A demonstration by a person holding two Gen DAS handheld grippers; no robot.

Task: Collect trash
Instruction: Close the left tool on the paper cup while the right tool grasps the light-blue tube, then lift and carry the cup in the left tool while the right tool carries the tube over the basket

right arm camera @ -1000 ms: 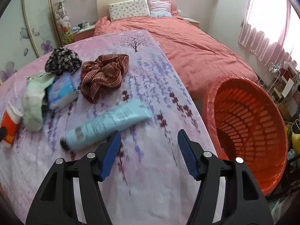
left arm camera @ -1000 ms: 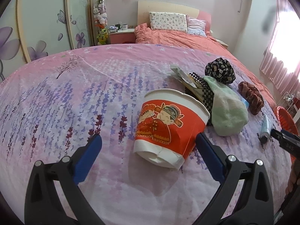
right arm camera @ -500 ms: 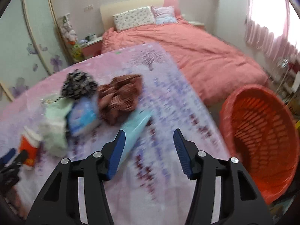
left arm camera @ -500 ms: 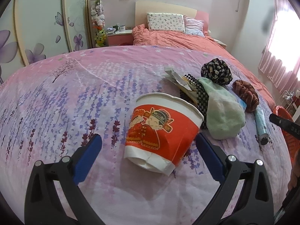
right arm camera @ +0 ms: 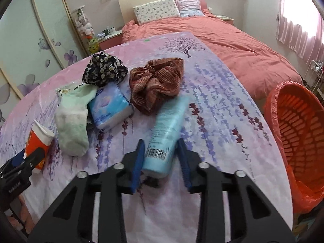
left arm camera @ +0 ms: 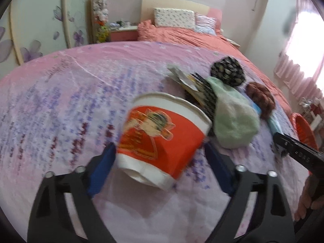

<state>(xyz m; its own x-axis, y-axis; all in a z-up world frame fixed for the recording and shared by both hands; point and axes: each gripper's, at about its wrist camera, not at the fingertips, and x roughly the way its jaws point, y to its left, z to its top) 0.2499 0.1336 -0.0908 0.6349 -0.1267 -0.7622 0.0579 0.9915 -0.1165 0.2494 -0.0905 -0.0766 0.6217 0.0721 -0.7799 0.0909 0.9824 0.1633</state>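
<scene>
A red and white paper noodle cup (left arm camera: 160,139) lies tilted on the purple bedspread. My left gripper (left arm camera: 160,158) has closed in around its base, the left pad touching and the right pad close to its side. The cup also shows in the right wrist view (right arm camera: 39,141). A light blue tube (right arm camera: 168,129) lies on the spread with its cap end between the fingers of my right gripper (right arm camera: 161,158), which are closed in around it. An orange basket (right arm camera: 299,135) lined with a bag stands off the bed's right edge.
A green sock (right arm camera: 73,117), a blue tissue pack (right arm camera: 109,105), a black floral cloth (right arm camera: 103,70) and a brown striped cloth (right arm camera: 158,83) lie in a cluster on the spread. Wrappers (left arm camera: 188,81) lie behind the cup. A second bed (right arm camera: 222,36) stands beyond.
Both grippers moved forward and narrowed: the left one around the cup's base, the right one from open above the spread onto the blue tube's cap end.
</scene>
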